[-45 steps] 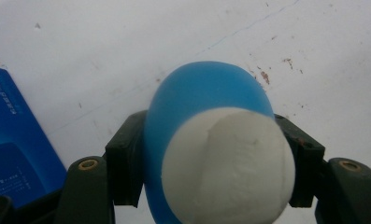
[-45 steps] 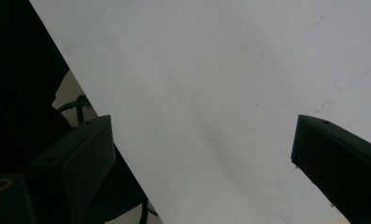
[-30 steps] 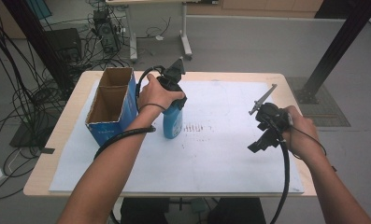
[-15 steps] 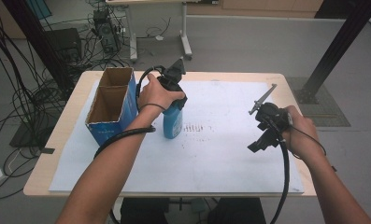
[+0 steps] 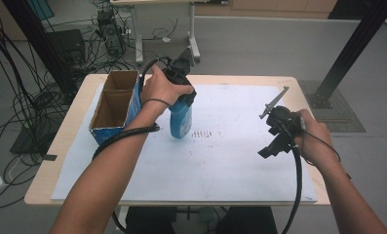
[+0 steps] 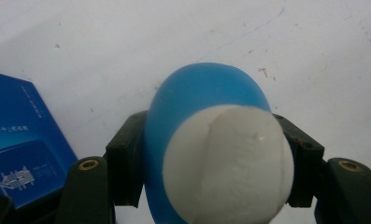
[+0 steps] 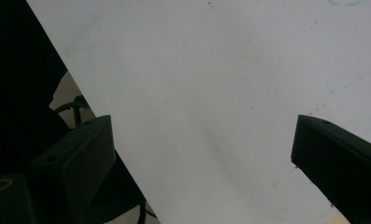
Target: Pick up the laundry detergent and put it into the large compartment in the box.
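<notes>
A: What is nearest to the person?

B: The two forearms, which come in from the bottom of the high view. The right gripper (image 5: pixel 274 139) is near the right edge of the desk (image 5: pixel 59 161), over the white sheet (image 5: pixel 230 165) that covers most of the top. Its jaws stand wide apart and there is nothing between them; in the right gripper view I see just the white sheet below them.

A: And the left gripper?

B: The left gripper (image 5: pixel 181 95) is farther in, toward the left of the middle. It is closed on the top of a blue bottle (image 5: pixel 180 119) with a white cap (image 6: pixel 230 161). In the left gripper view the two jaws press on the bottle from both sides, just under the cap.

A: Where is the bottle exactly?

B: It hangs upright under the gripper, over the white sheet, just beside the cardboard box (image 5: pixel 114 105). I cannot tell for sure if its bottom touches the sheet or is a little above it.

A: What about the box?

B: It is blue outside and open on top, with two compartments. It stands at the left side of the desk. Behind the desk I see the grey floor (image 5: pixel 259 44) and many cables (image 5: pixel 30 97).
</notes>
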